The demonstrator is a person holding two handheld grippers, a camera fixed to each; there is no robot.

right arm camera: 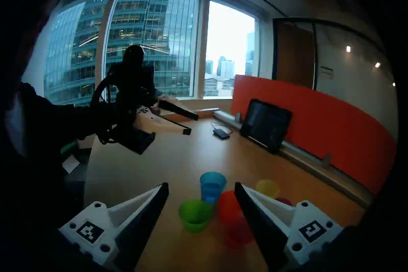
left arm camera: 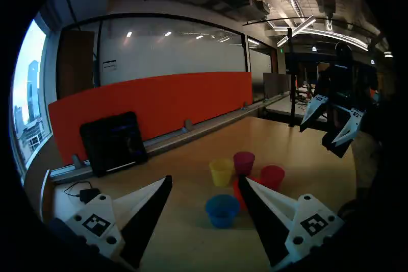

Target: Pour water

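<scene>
Left gripper (left arm camera: 204, 179) and right gripper (right arm camera: 200, 186) hover over the wooden table (left arm camera: 301, 144), jaws spread wide and empty. The blue cup (left arm camera: 222, 211) stands upright, lined up ahead between the left fingers. The green cup (right arm camera: 195, 215) lines up likewise for the right, and neither cup is touched.

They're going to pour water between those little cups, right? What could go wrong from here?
The cups are bunched close: the blue cup, green cup and others sit side by side, so jaws closing on one might tip a neighbour. A tablet and cable are on the same table; a spill could run toward them.
</scene>
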